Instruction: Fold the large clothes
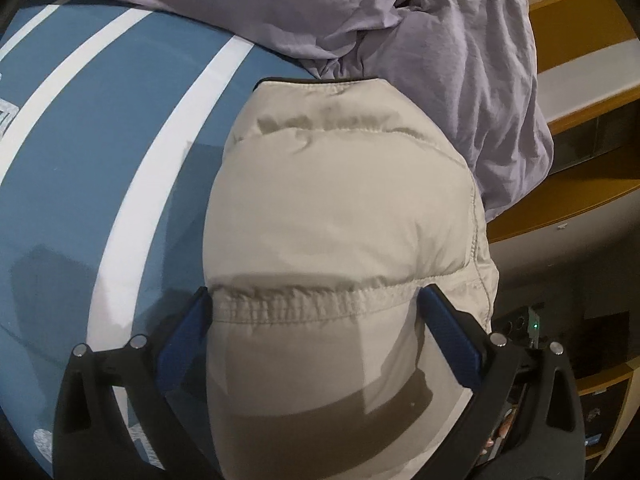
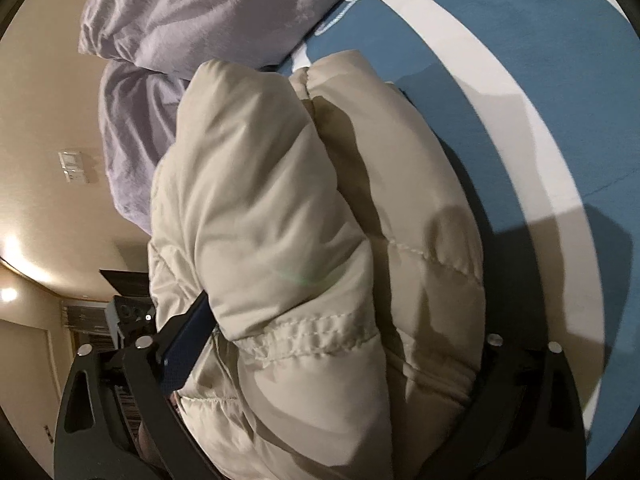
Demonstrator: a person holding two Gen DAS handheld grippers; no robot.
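A beige puffer jacket point(image 1: 336, 216) lies bundled on the blue bed sheet with white stripes point(image 1: 100, 168). My left gripper point(image 1: 316, 300) holds it, the blue pads point(image 1: 440, 320) pressing in on both sides of a stitched seam. In the right wrist view the same jacket point(image 2: 280, 208) bulges thick and folded between the fingers of my right gripper point(image 2: 340, 320). Its left blue pad point(image 2: 188, 344) presses into the padding. The jacket hides the right finger.
A crumpled lilac duvet point(image 1: 440, 40) is heaped just beyond the jacket and hangs over the bed's edge point(image 2: 136, 128). Wooden shelves point(image 1: 580, 80) stand to the right of the bed. A beige wall with a switch plate point(image 2: 72, 166) shows on the other side.
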